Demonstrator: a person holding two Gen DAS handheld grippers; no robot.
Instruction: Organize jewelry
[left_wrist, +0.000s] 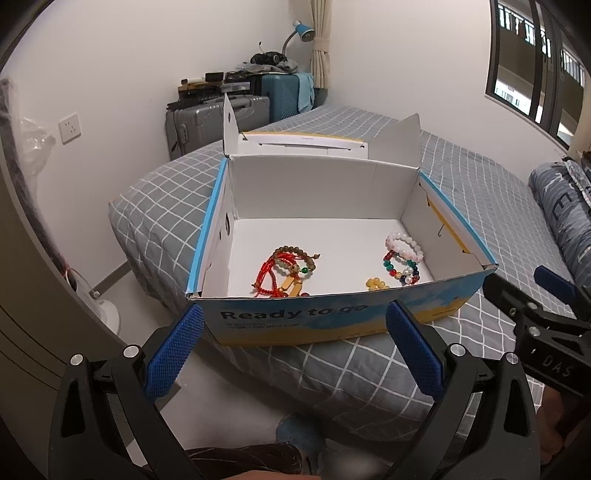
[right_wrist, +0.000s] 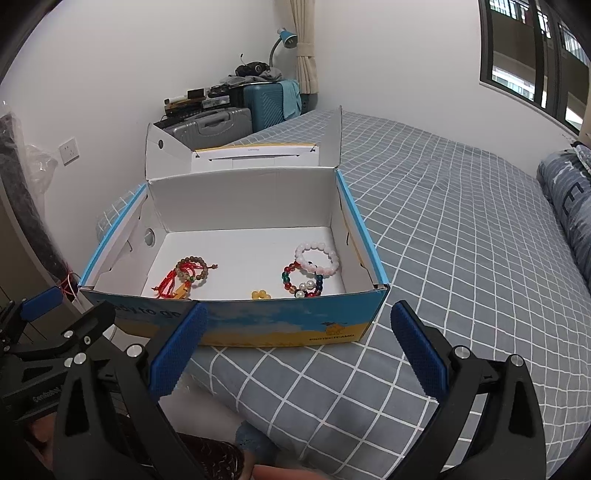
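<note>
An open cardboard box (left_wrist: 332, 317) (right_wrist: 280, 325) with a blue and yellow front stands on the bed's corner. Inside lie a brown bead bracelet with red cord (left_wrist: 291, 264) (right_wrist: 188, 275), a pink-white bead bracelet (left_wrist: 404, 244) (right_wrist: 317, 257), a multicolour bead bracelet (left_wrist: 402, 268) (right_wrist: 303, 282) and yellow beads (left_wrist: 376, 283) (right_wrist: 260, 294). My left gripper (left_wrist: 293, 315) is open and empty just before the box front. My right gripper (right_wrist: 299, 312) is open and empty, also before the box front. Each gripper shows at the edge of the other's view.
The bed (right_wrist: 461, 240) has a grey checked sheet. A rolled blue quilt (right_wrist: 569, 199) lies at the right. Suitcases (left_wrist: 218, 118) with clutter and a blue lamp (left_wrist: 304, 31) stand by the far wall. A white fan base (left_wrist: 107, 314) stands on the floor at left.
</note>
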